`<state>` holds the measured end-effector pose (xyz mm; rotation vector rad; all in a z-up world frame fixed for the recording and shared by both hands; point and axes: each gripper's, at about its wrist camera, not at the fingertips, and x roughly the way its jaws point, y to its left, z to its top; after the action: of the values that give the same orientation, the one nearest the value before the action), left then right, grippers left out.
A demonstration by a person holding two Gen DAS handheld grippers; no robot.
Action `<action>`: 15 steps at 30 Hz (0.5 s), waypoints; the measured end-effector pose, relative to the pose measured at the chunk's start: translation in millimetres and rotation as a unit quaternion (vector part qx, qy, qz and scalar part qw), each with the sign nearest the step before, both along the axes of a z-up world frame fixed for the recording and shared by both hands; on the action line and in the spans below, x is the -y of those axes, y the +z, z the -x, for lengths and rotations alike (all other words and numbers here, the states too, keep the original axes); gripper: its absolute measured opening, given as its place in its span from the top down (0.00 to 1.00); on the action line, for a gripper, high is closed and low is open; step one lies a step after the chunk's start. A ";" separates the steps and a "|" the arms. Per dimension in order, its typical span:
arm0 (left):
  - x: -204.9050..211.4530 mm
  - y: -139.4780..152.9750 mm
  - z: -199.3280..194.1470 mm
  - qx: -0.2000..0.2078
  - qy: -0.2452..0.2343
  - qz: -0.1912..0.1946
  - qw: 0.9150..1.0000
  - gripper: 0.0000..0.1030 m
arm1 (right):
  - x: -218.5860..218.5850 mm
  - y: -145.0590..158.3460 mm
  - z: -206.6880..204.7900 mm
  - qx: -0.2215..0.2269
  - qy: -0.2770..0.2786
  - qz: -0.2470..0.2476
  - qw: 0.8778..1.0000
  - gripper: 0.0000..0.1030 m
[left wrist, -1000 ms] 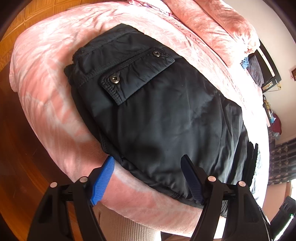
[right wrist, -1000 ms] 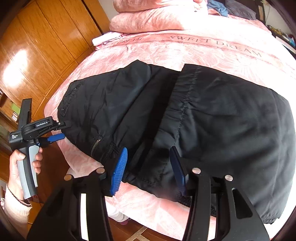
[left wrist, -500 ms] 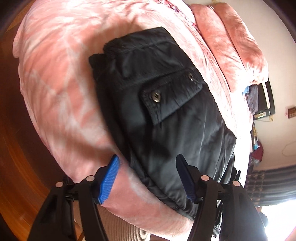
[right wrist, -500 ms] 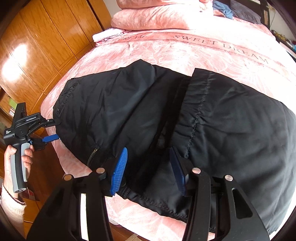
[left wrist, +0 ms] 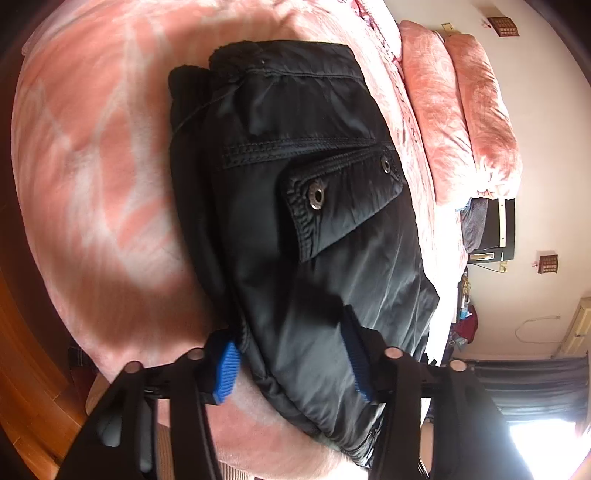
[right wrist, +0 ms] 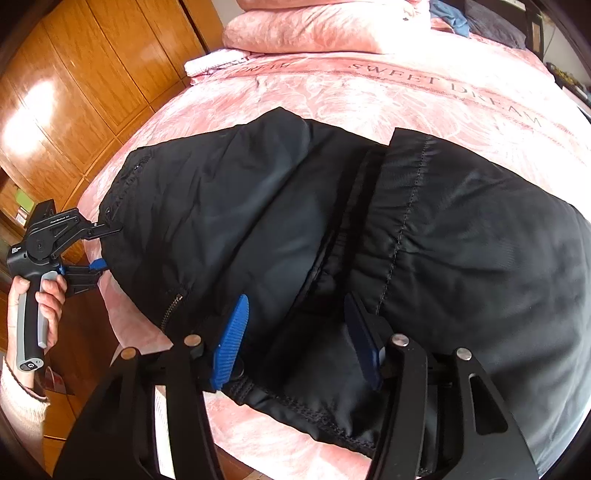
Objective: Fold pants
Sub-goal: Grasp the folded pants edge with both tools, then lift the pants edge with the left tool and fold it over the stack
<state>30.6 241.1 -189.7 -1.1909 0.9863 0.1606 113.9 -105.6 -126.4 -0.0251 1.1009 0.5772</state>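
Note:
Black pants (left wrist: 314, 206) lie folded on a pink bed, a snap-button pocket flap (left wrist: 343, 199) facing up; they also fill the right wrist view (right wrist: 332, 236). My left gripper (left wrist: 291, 360) is open, one finger on each side of the near edge of the waist end. It shows in the right wrist view (right wrist: 99, 247) at the pants' left edge. My right gripper (right wrist: 299, 336) is open, its blue pads (right wrist: 231, 339) straddling the near edge of the stacked layers at the middle.
The pink bedspread (right wrist: 369, 96) has "SWEET DREAM" lettering. Pink pillows (right wrist: 325, 26) are stacked at the head. Wooden wardrobe doors (right wrist: 81, 85) stand left of the bed. A wooden floor (left wrist: 22, 369) lies below the bed's edge.
Both grippers have moved forward onto the pants' near edge. The left gripper has rolled and closed in on the waist end. Both jaws stay open.

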 end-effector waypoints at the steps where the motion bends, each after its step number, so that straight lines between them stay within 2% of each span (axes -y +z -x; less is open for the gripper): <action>1: 0.3 0.0 -1.0 -0.003 0.001 -0.005 1.000 0.61 | -0.8 -0.4 0.0 0.001 0.002 0.002 1.000 0.45; 3: -0.2 -0.5 -0.6 -0.008 0.008 -0.008 1.000 0.66 | -1.6 -1.2 0.5 0.004 0.003 0.004 1.000 0.45; 7: 1.7 1.5 -0.1 -0.008 0.025 -0.012 1.000 0.82 | 1.6 -2.7 1.0 0.003 0.002 -0.003 1.000 0.45; 10: 3.2 4.4 0.9 -0.006 0.042 -0.004 0.999 0.88 | 5.5 -3.2 0.7 -0.002 -0.002 -0.011 1.000 0.45; 15: 14.2 28.5 5.1 0.051 0.055 -0.015 0.997 0.91 | 14.2 -1.6 0.2 -0.015 -0.013 -0.029 0.999 0.45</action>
<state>25.5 226.9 -161.2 -1.2134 0.8280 0.1995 113.7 -119.8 -127.9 0.0471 1.1112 0.5877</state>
